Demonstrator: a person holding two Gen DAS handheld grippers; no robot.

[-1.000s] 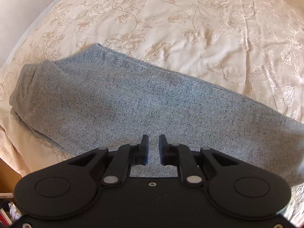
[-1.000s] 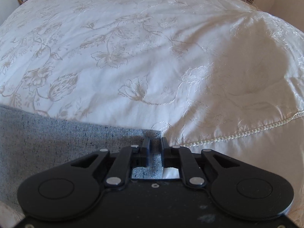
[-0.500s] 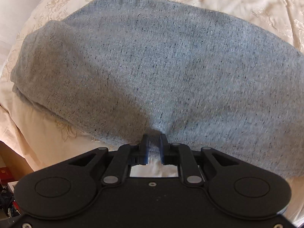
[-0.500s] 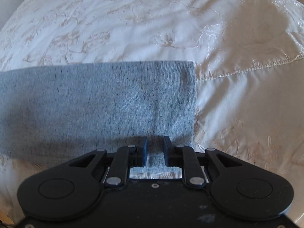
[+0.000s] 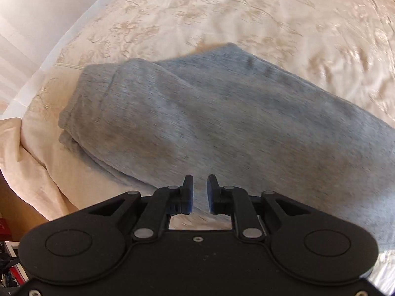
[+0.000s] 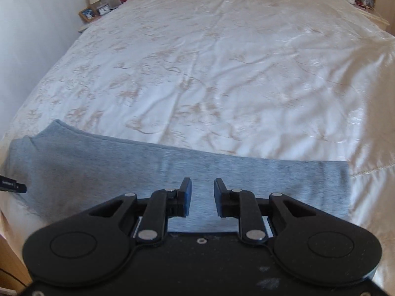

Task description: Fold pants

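Note:
The grey speckled pants (image 5: 222,123) lie folded lengthwise, one leg over the other, along the near edge of the bed. In the right wrist view they stretch left to right (image 6: 123,170), with the cuff end at the right. My left gripper (image 5: 199,192) hangs just above the near edge of the pants, its jaws slightly apart with nothing between them. My right gripper (image 6: 202,194) is above the cuff half of the pants, its jaws open and empty.
The cream floral bedspread (image 6: 222,61) covers the whole bed beyond the pants. Nightstands with lamps and photo frames (image 6: 91,12) stand at the bed's far end. The bed's left edge drops off by the white wall (image 5: 29,24). A black tip of the other gripper (image 6: 12,185) shows at the left.
Both grippers let go of the near edge of the pants and pulled back and up. The right jaws opened wider. The pants now lie flat on the bed.

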